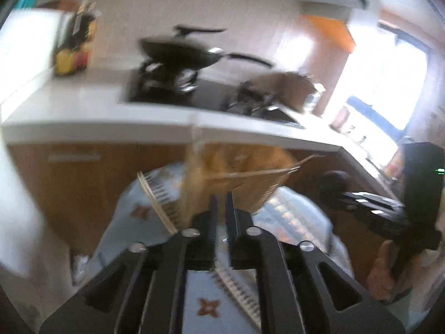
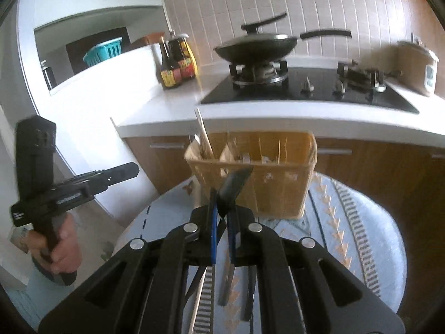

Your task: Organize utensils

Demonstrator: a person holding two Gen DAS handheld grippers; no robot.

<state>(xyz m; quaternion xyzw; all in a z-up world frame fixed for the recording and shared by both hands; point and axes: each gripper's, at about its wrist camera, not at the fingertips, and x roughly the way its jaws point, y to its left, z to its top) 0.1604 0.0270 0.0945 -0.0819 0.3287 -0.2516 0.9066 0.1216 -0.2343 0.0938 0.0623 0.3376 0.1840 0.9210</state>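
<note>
The right claw (image 2: 222, 208), clamped on a dark plastic spoon (image 2: 233, 186), could snag the woven wicker basket (image 2: 278, 189) rim just ahead, while the left claw (image 1: 221, 203), nearly closed, holds nothing.

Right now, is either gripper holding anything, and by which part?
The right gripper pinches a dark utensil just below its broad head. The left gripper holds nothing.

Both wrist views toward basket (image 1: 239, 178), stove (image 2: 306, 89)
</note>
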